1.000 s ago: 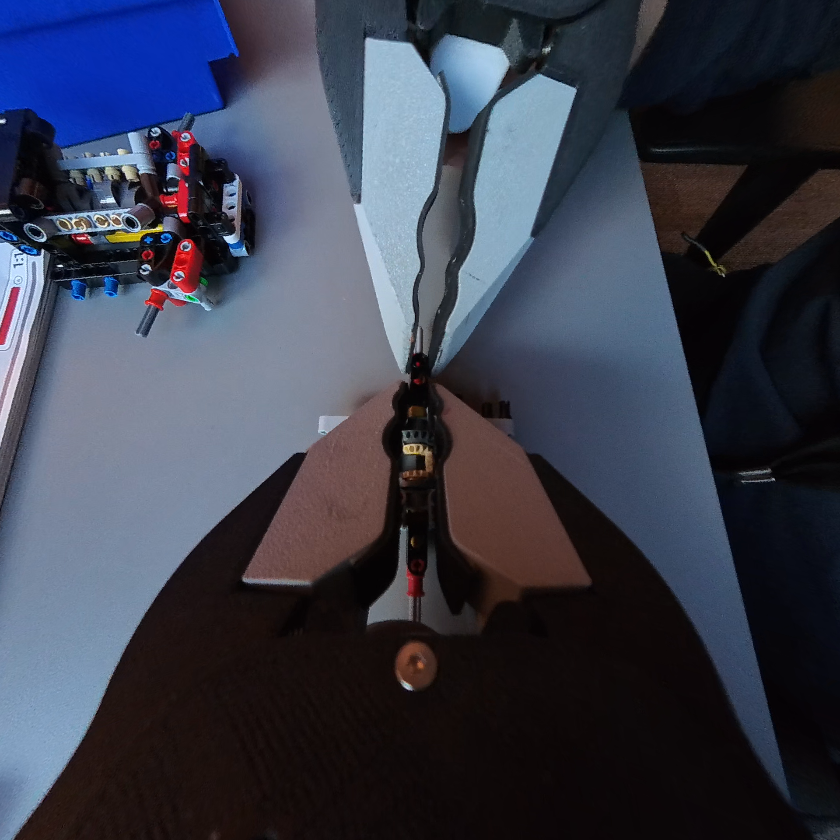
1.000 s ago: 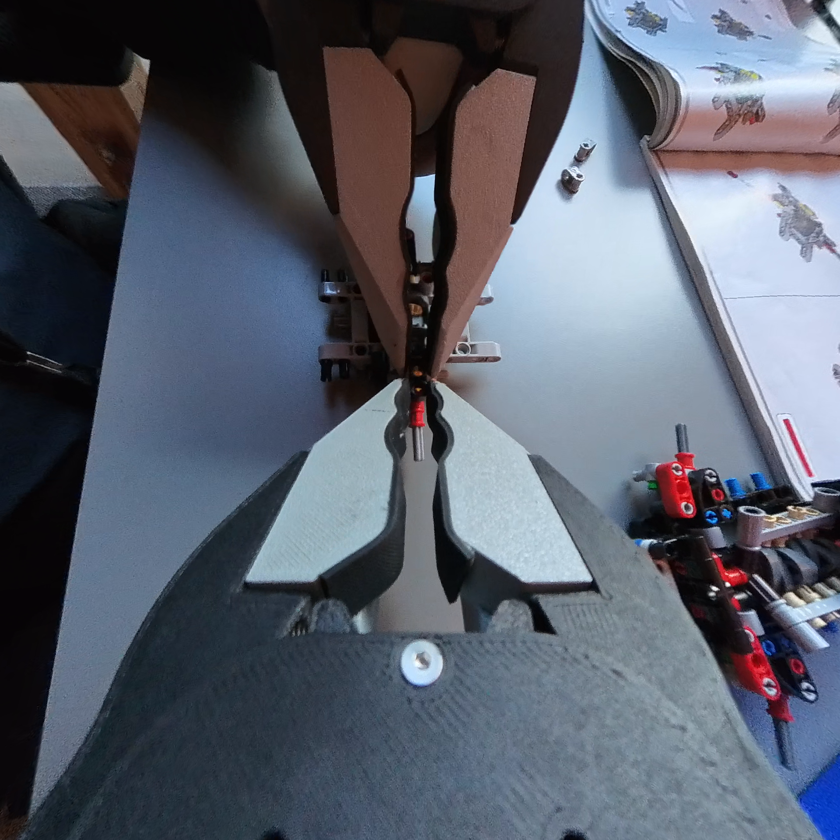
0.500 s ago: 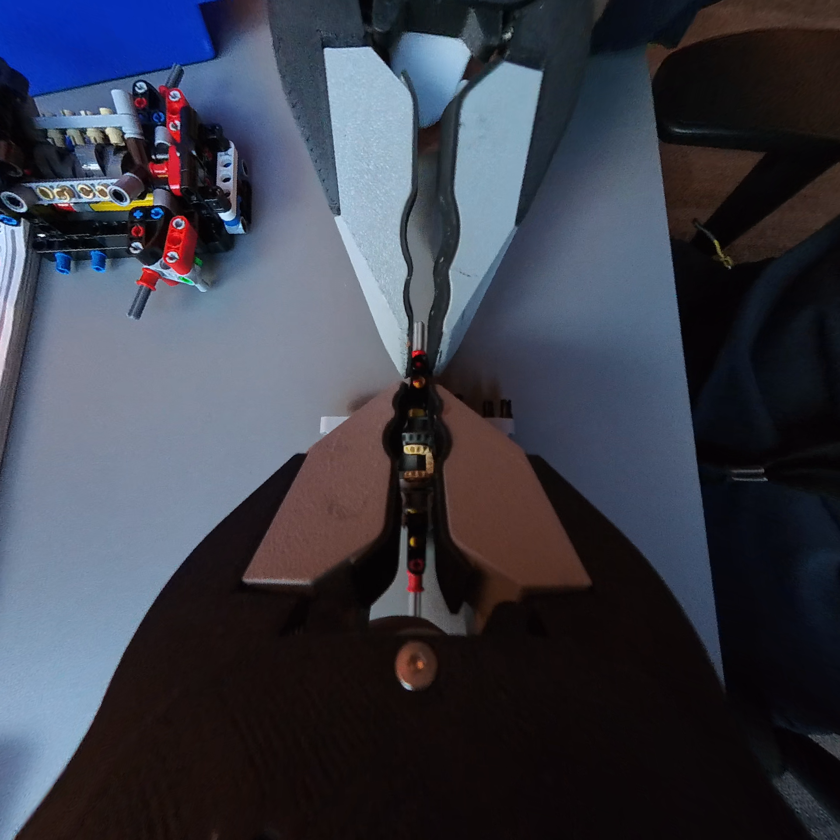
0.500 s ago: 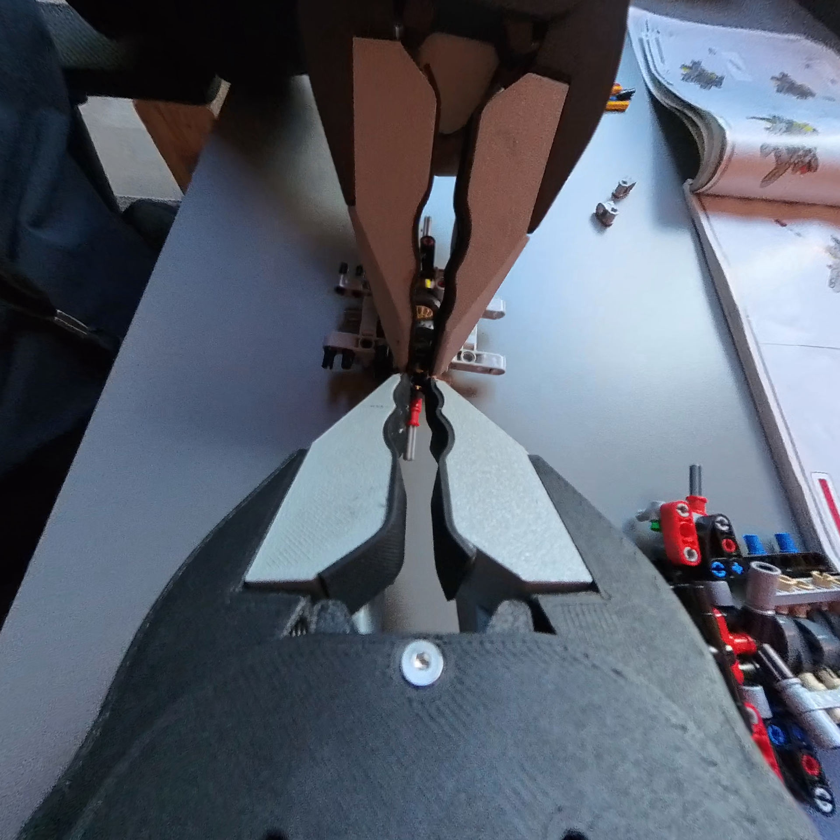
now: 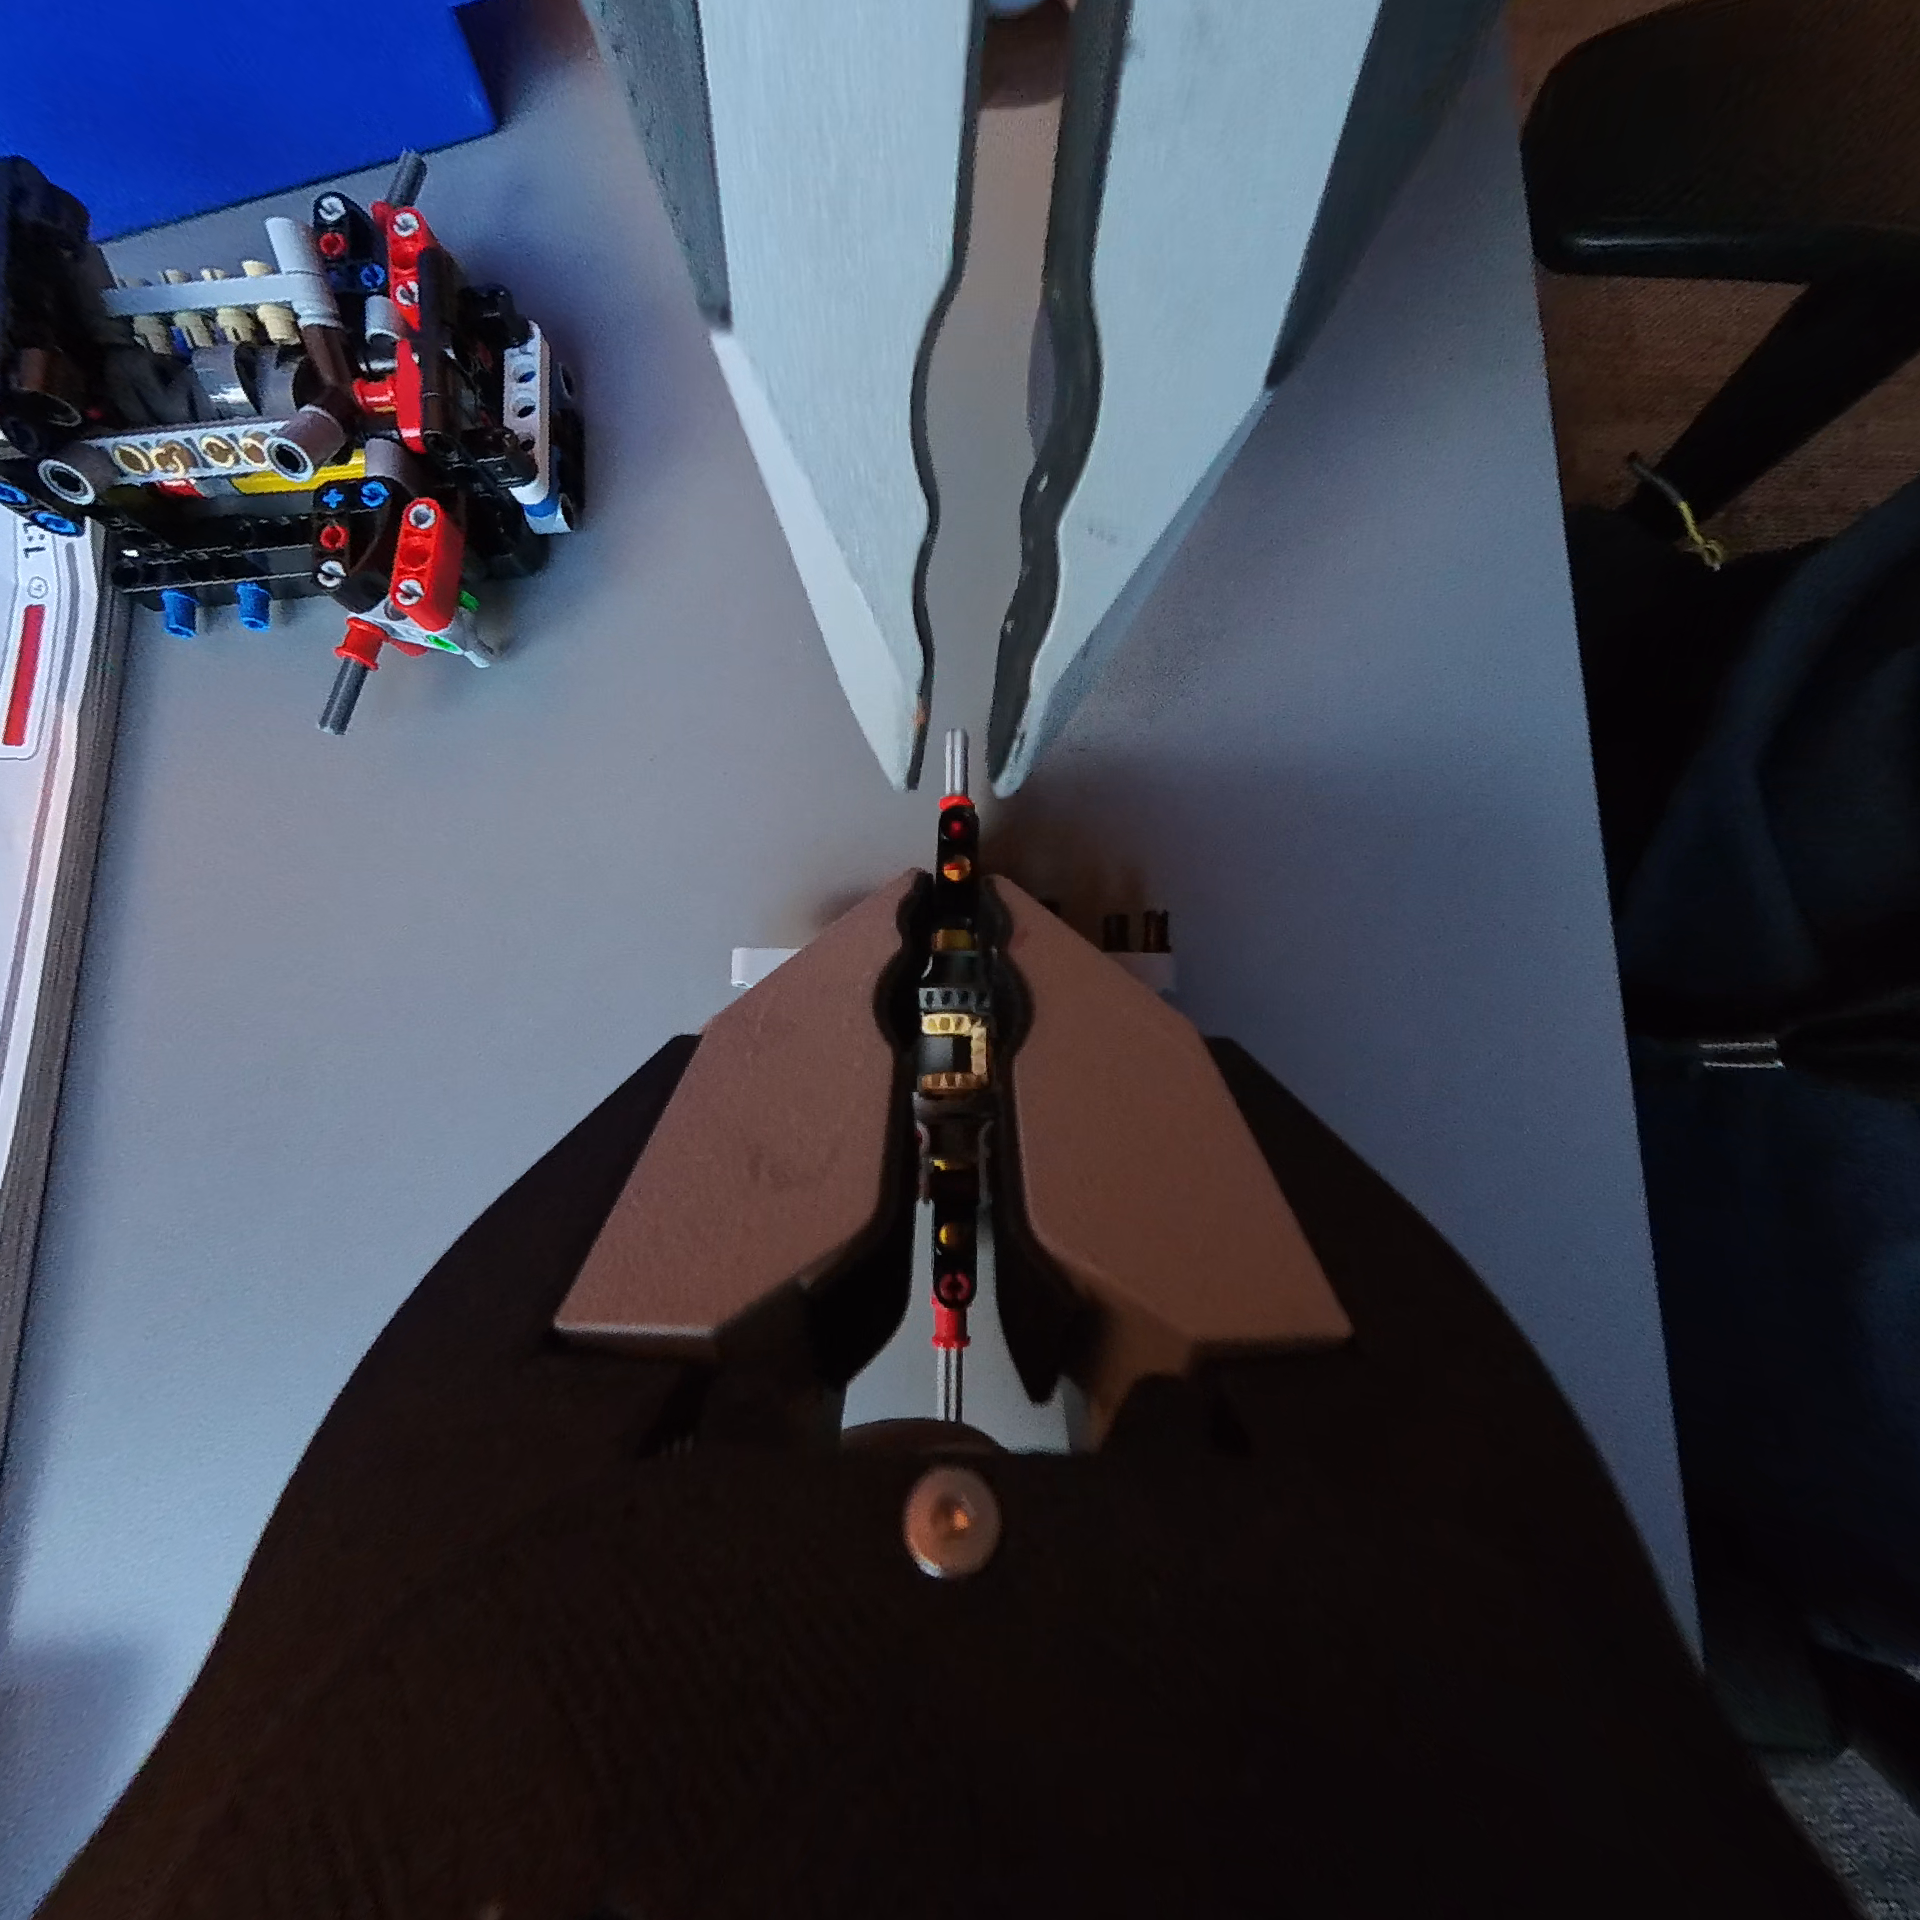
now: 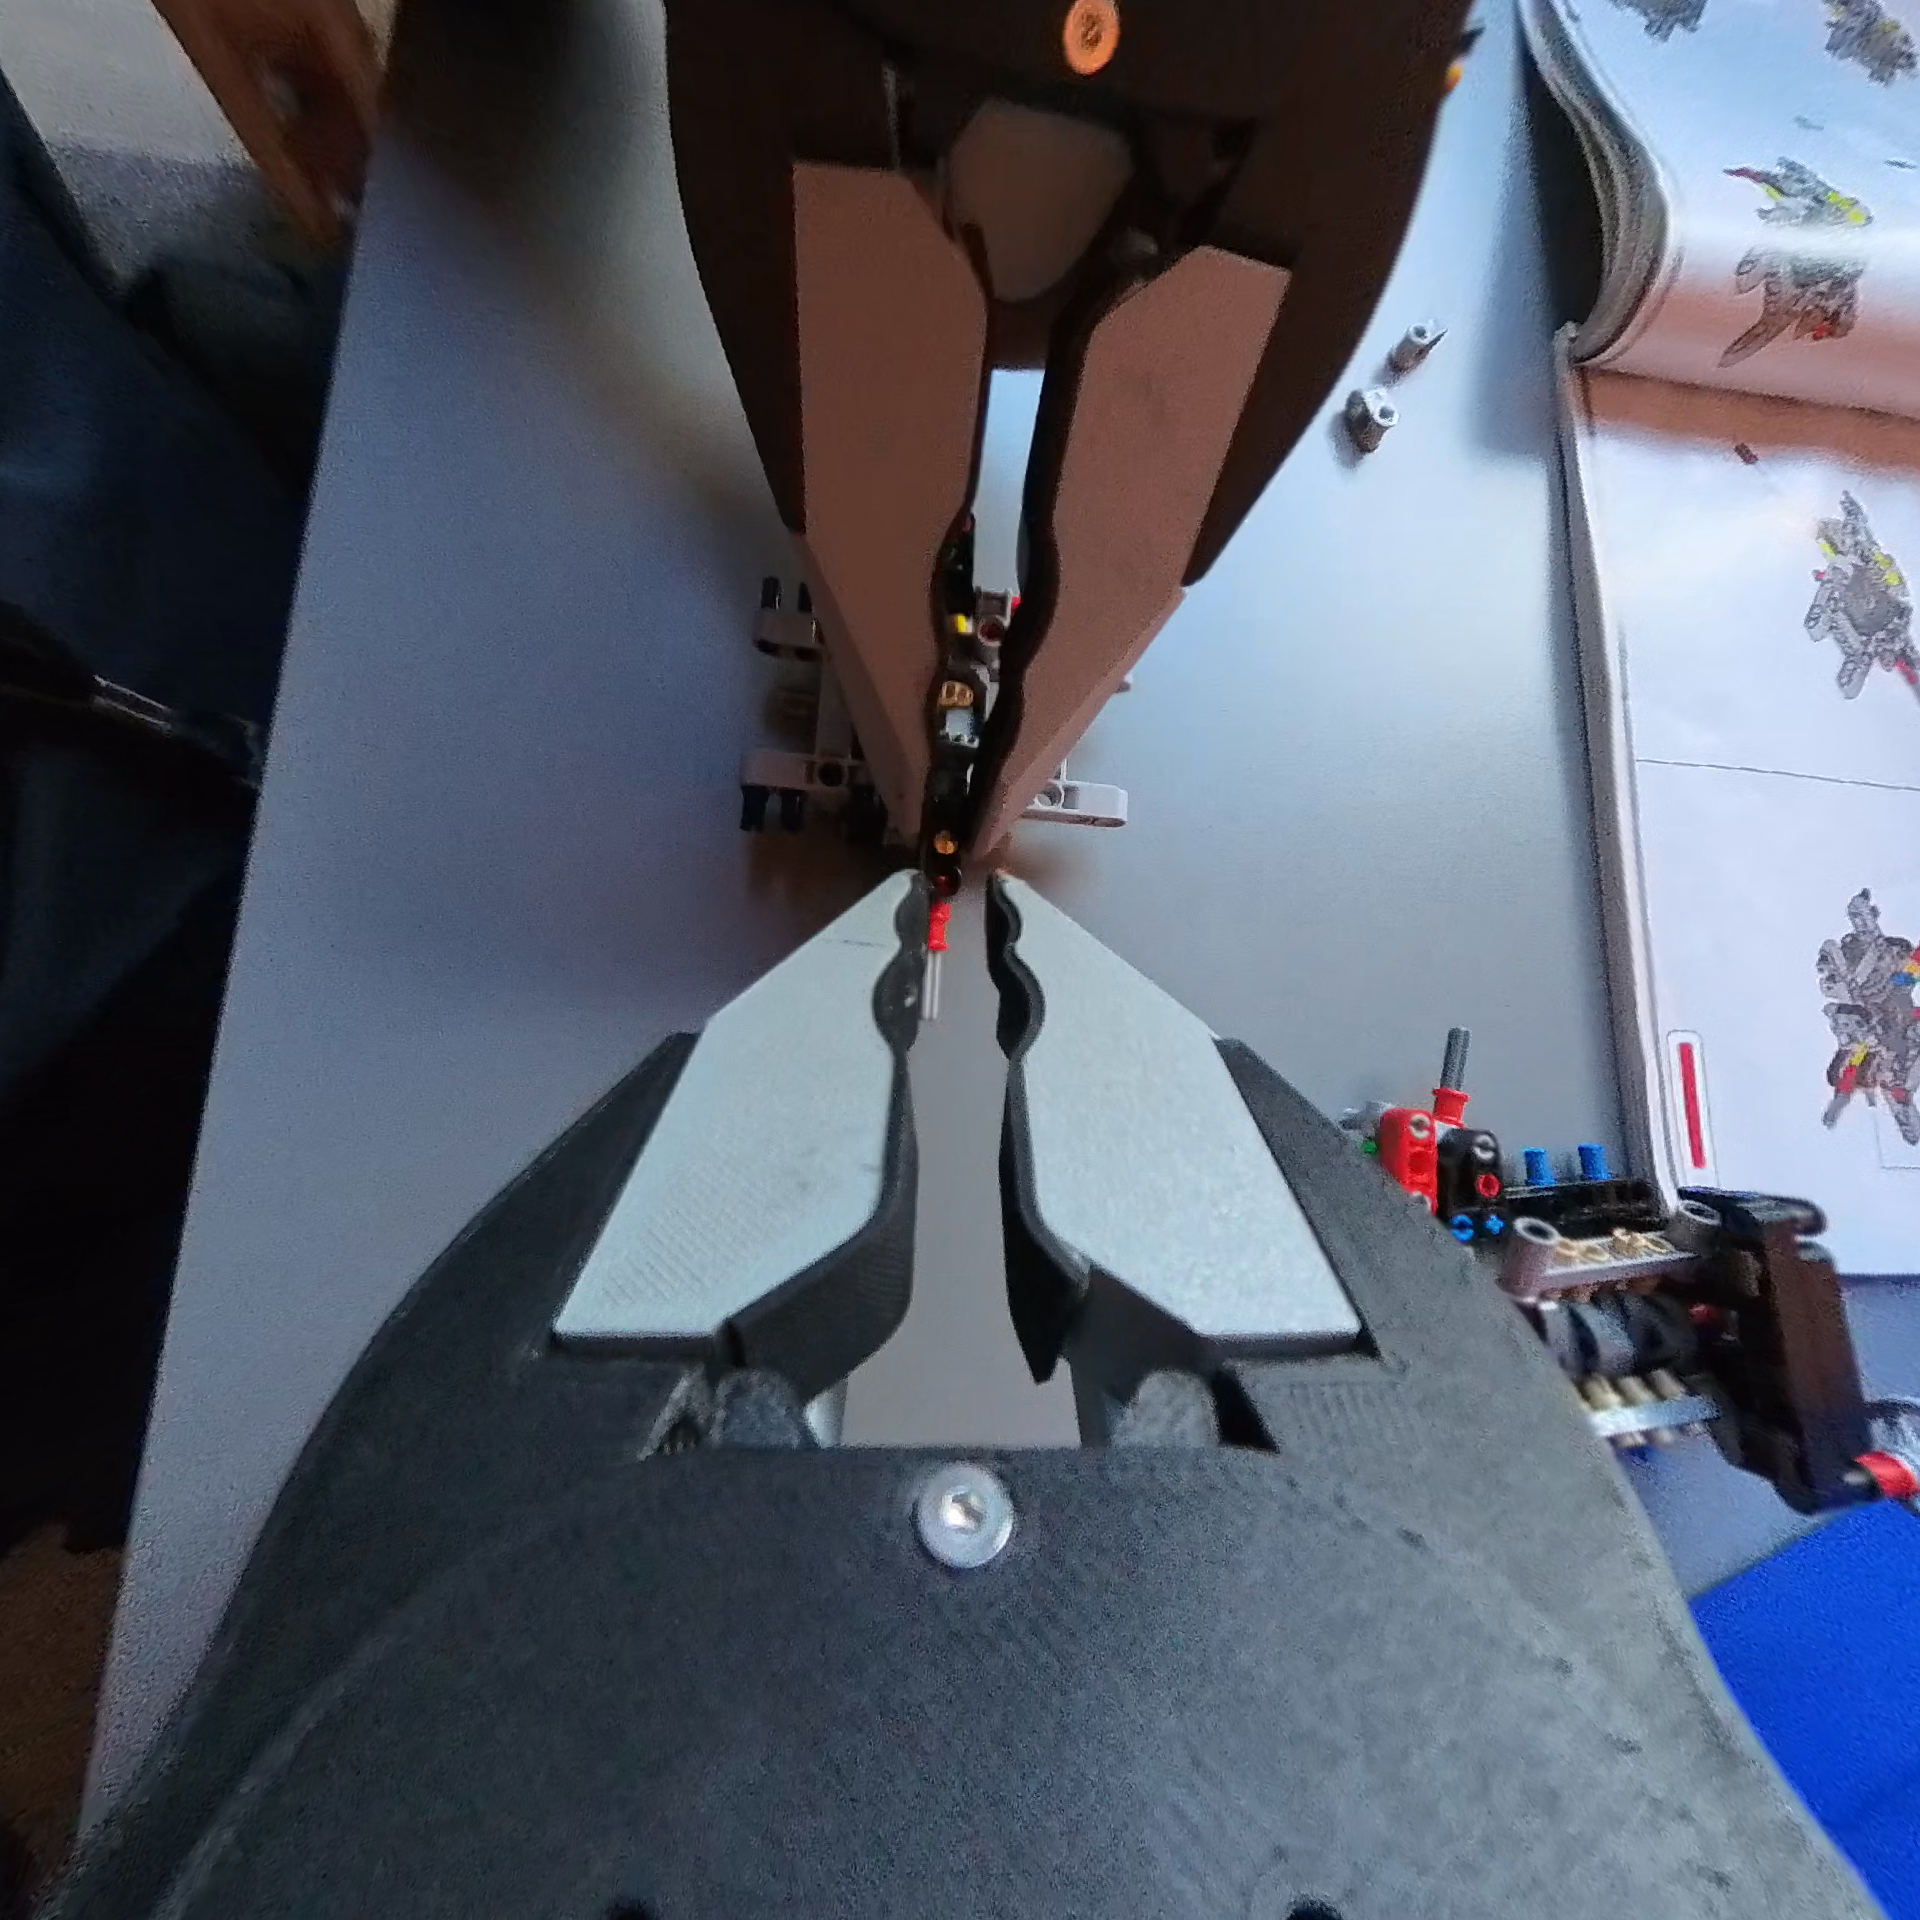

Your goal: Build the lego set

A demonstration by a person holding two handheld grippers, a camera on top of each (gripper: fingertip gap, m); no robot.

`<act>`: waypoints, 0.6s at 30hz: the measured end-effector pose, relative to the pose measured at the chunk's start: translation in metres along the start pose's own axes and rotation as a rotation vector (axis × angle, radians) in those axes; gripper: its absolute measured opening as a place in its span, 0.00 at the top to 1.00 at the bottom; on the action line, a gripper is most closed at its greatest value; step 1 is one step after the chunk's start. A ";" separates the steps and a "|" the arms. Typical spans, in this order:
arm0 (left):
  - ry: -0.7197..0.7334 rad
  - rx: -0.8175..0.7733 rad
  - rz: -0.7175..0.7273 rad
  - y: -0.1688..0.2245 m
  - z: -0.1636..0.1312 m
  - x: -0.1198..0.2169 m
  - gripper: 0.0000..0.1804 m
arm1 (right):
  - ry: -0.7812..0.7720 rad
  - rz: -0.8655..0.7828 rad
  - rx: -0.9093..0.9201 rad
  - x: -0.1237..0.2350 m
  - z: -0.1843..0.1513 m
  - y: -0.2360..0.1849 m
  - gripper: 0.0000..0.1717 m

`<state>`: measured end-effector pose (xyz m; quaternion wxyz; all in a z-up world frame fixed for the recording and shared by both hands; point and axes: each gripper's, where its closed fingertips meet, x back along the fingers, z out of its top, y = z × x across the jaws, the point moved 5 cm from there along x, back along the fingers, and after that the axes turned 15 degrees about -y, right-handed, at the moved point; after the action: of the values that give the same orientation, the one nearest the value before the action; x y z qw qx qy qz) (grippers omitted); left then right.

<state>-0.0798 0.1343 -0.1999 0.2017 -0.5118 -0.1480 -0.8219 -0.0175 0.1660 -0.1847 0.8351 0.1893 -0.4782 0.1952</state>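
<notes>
My left gripper [image 5: 956,883], with brown fingers, is shut on a slim black brick assembly [image 5: 954,1039] with tan gears and red bushes on a grey axle. It holds the assembly just above the grey table [image 5: 416,1039]. The axle's far tip [image 5: 955,758] sticks out past the brown fingertips. My right gripper [image 6: 954,883], with grey fingers, faces it tip to tip and is open. The axle tip [image 6: 932,982] stands between the grey pads, close to the left pad, with a clear gap on the right. The left gripper [image 6: 951,847] also shows in the right wrist view.
A light grey beam frame [image 6: 800,769] lies on the table under the brown fingers. A larger built model [image 5: 281,416] sits beside a blue box [image 5: 239,94]. An open instruction booklet [image 6: 1766,623] and two small grey connectors [image 6: 1371,416] lie nearby. A dark chair [image 5: 1714,208] stands past the table's edge. My left and right fingertips are right by each other.
My right gripper's pads have parted from the axle tip they were closed around. The left gripper keeps its hold on the assembly. Both grippers have drawn nearer each other.
</notes>
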 end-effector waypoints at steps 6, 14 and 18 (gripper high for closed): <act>0.006 0.005 -0.014 -0.001 0.000 0.000 0.97 | -0.063 0.047 0.022 -0.005 0.000 0.000 0.95; 0.009 0.002 -0.016 -0.001 0.000 0.000 0.97 | -0.126 0.029 0.071 -0.008 0.004 0.002 1.00; 0.010 -0.002 -0.013 -0.001 0.000 0.000 0.97 | -0.148 0.023 0.091 -0.008 0.005 0.002 1.00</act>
<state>-0.0801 0.1350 -0.2002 0.1967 -0.5070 -0.1493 -0.8258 -0.0256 0.1640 -0.1887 0.7856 0.2353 -0.5316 0.2119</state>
